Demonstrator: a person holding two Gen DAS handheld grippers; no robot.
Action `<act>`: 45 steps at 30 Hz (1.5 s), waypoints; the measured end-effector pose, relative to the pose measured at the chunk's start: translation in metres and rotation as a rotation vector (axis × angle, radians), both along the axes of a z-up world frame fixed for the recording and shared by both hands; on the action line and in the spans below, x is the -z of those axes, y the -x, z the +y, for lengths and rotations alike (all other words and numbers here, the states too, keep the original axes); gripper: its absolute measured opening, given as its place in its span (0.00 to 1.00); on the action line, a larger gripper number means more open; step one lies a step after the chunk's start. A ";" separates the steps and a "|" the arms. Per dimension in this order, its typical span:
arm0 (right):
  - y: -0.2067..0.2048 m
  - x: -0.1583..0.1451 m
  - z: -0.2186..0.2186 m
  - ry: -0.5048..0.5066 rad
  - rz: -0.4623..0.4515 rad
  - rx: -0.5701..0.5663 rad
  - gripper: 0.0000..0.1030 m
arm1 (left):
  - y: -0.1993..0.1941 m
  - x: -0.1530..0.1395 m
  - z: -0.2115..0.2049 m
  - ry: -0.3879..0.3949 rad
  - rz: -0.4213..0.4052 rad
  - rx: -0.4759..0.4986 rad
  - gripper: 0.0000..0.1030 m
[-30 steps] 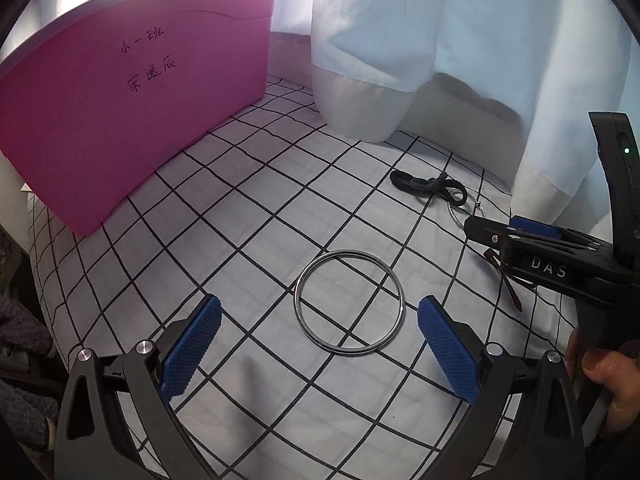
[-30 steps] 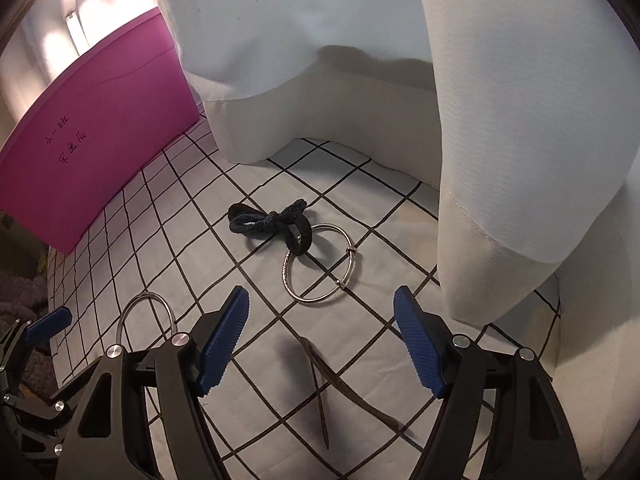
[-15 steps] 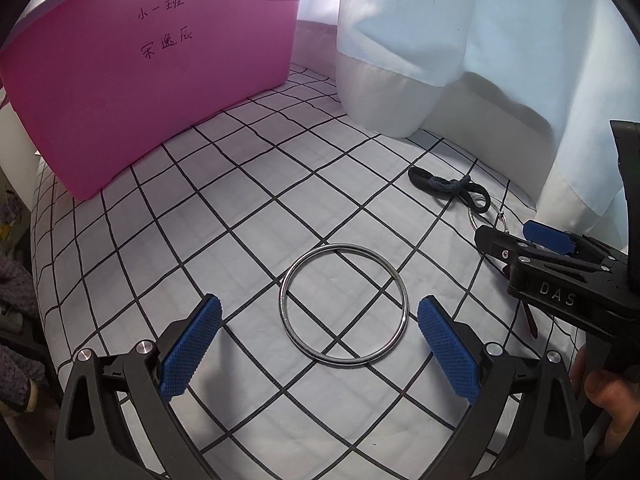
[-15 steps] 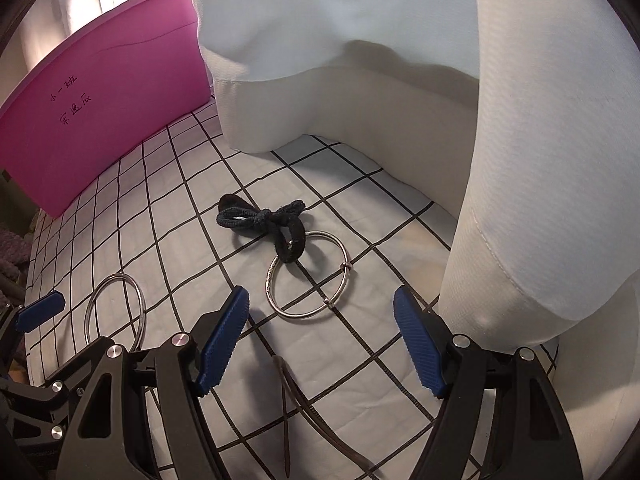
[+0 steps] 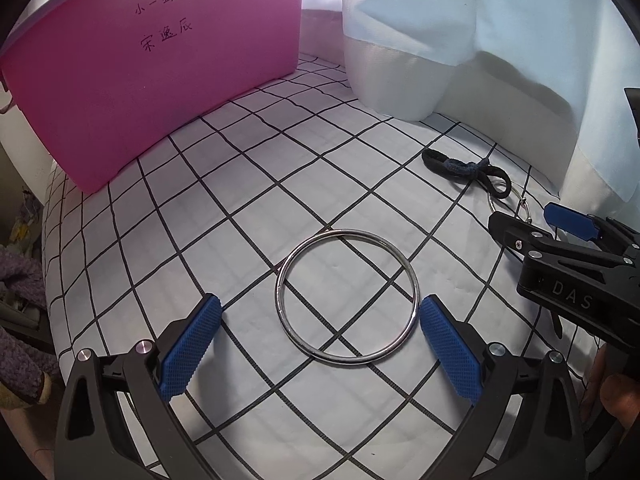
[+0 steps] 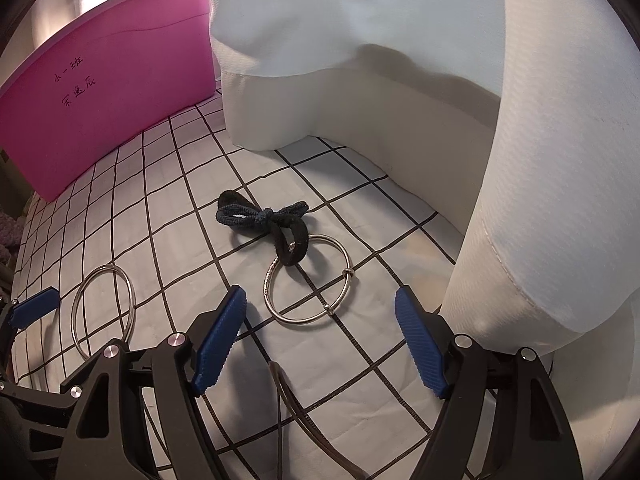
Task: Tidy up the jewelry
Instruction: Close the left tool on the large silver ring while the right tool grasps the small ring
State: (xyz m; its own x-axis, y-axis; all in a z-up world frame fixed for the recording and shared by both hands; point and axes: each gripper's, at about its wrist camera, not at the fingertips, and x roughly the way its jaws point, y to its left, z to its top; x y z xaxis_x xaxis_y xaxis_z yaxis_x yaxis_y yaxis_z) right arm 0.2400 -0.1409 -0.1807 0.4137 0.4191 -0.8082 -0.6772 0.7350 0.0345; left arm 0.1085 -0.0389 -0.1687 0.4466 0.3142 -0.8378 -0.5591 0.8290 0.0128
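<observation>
A plain silver bangle (image 5: 348, 232) lies flat on the checked cloth (image 5: 240, 220), just ahead of my left gripper (image 5: 320, 302), which is open and empty above it. To the right lies a black hair tie (image 5: 466, 168), looped through a beaded silver bangle (image 5: 520, 200) that my right gripper (image 5: 536, 222) partly hides. In the right wrist view the beaded bangle (image 6: 304, 323) lies in front of my open right gripper (image 6: 319, 294), with nothing held. The hair tie (image 6: 264, 216) rests on its far edge. The plain bangle (image 6: 76, 312) is at the left, beside the left gripper's blue pad (image 6: 34, 308).
A pink box (image 5: 160, 80) with handwriting stands at the back left. White curtain folds (image 6: 520, 160) close off the back and right. A thin brownish strand (image 6: 288, 400) lies on the cloth under the right gripper. A person's fingers (image 5: 612, 396) hold the right gripper's handle.
My left gripper has sunk toward the plain bangle, which now looks larger between the fingers. The right gripper has rolled, and the beaded bangle sits closer to its open fingers. Nothing was picked up.
</observation>
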 end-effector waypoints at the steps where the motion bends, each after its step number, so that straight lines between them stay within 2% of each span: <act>1: 0.000 0.000 0.001 0.000 -0.001 -0.001 0.71 | 0.000 0.000 -0.001 0.000 -0.001 -0.001 0.95; 7: 0.001 0.000 0.004 -0.003 -0.005 -0.019 0.68 | -0.002 -0.001 0.000 0.004 -0.004 -0.005 0.92; 11: 0.007 -0.002 0.006 -0.008 -0.018 -0.048 0.52 | 0.002 -0.003 0.001 -0.004 -0.012 -0.024 0.85; 12: 0.008 -0.003 0.006 -0.010 -0.022 -0.051 0.46 | 0.002 -0.004 0.001 -0.008 -0.015 -0.027 0.81; 15: 0.008 -0.003 0.005 -0.019 -0.020 -0.051 0.40 | 0.005 -0.007 -0.001 -0.016 -0.030 -0.032 0.65; 23: 0.008 -0.004 0.000 -0.035 -0.015 -0.050 0.39 | 0.008 -0.008 0.002 0.007 -0.057 -0.051 0.63; 29: 0.014 -0.009 -0.007 -0.057 -0.013 -0.045 0.39 | 0.012 -0.014 0.006 -0.004 -0.082 -0.063 0.63; 38: 0.035 -0.023 -0.022 -0.097 -0.013 -0.036 0.38 | 0.018 -0.029 0.003 -0.007 -0.120 -0.044 0.62; 45: 0.057 -0.033 -0.039 -0.117 0.018 -0.016 0.38 | 0.021 -0.038 -0.002 -0.019 -0.119 -0.002 0.62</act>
State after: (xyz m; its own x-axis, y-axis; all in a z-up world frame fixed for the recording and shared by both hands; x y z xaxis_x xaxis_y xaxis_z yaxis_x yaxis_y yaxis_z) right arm 0.1831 -0.1803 -0.1481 0.3920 0.5176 -0.7606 -0.6876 0.7141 0.1316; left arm 0.0871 -0.0407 -0.1312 0.5418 0.3305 -0.7728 -0.5594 0.8280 -0.0381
